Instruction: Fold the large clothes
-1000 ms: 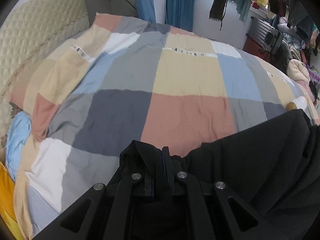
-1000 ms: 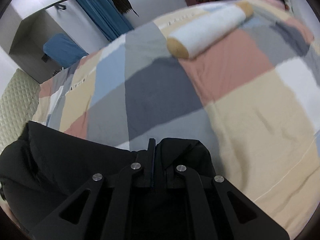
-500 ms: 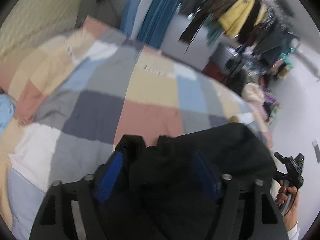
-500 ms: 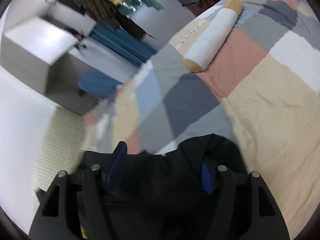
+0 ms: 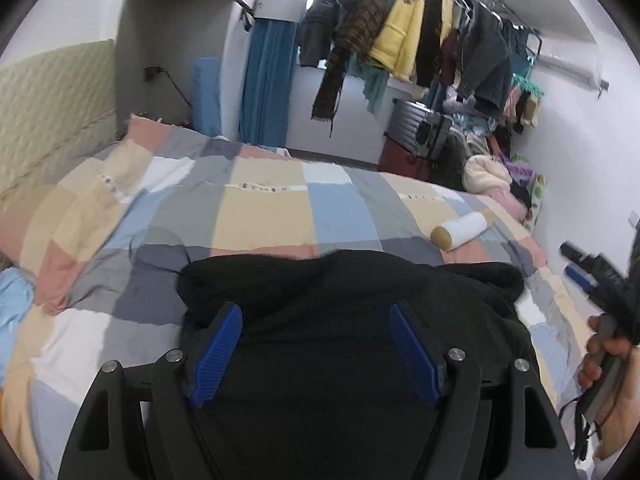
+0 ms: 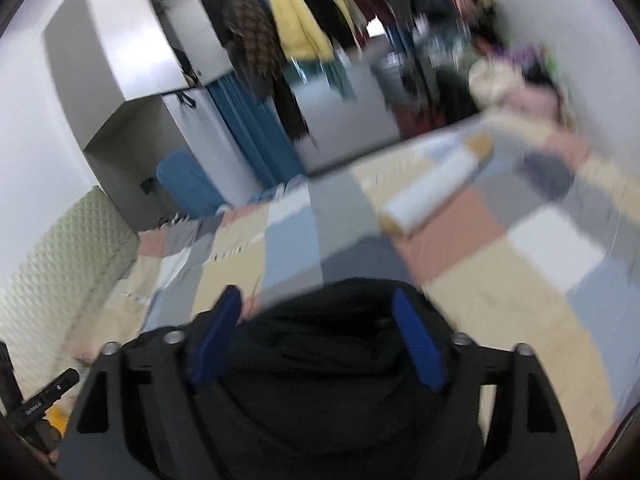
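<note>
Grippers (image 5: 316, 344) (image 6: 318, 334) were both spread wide above the garment (image 5: 352, 288) — black cloth evidently let go onto the quilt (image 5: 264, 208) to lie folded — nothing was gripped.

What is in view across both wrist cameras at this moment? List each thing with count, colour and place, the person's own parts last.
black fabric garment: one, black, lying bunched on the bed between both open claws
patchwork checked bedcover: one, beige, grey, blue, pink and white, spread over the bed
white cylindrical bolster with tan ends: one, on the bedcover's far right side
quilted cream headboard: one, left wall
blue curtain: one, far wall
hanging clothes on a rail: several, yellow, black, brown, above the far side
silver hard-shell suitcase: one, beyond the bed
left claw: open, blue pads
right claw: open, blue pads
person's right hand: gripping the handle, right edge
</note>
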### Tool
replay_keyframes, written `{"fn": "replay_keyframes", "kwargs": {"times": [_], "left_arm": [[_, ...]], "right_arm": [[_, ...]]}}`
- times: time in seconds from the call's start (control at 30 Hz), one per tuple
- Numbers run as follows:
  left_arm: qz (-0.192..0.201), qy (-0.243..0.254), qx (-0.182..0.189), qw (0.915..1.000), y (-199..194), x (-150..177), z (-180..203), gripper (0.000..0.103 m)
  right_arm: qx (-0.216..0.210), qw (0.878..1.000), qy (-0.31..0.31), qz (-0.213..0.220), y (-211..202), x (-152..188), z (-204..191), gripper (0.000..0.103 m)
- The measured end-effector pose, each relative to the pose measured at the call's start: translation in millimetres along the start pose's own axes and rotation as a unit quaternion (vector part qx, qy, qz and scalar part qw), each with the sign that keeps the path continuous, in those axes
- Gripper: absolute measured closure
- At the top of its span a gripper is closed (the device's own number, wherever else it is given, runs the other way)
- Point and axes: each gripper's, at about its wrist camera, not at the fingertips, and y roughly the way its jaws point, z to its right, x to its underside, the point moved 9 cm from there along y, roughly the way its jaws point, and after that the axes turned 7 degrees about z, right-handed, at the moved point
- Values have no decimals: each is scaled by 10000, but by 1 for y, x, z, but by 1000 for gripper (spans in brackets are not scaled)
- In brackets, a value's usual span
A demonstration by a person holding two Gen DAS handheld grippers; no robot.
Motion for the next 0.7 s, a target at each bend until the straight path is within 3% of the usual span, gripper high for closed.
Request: {"fn": "replay_keyframes", "kwargs": {"times": [0.1,0.23,0.33,0.5,0.7], "left_arm": [[-91,74,3,9999,33,7,16,27],[-535,399,-196,9976,84,25,26,27],[-836,604,-372,9940,116,45,25,27],[-747,596,-668,9932,134,55,10,26],[-541,823,-884,9912,146,66,5,24]], "right_arm": [[-213,9992,-332,-90,11,11,-23,21],[-700,9916,-602,-907,51,64,-56,21],[-752,9831,-851,-1435,87,107,-69,21],[-649,9795,-1143,-1528,128,132,-75,20],[-493,9724,-1519,-1699,148,153,-78,15]]}}
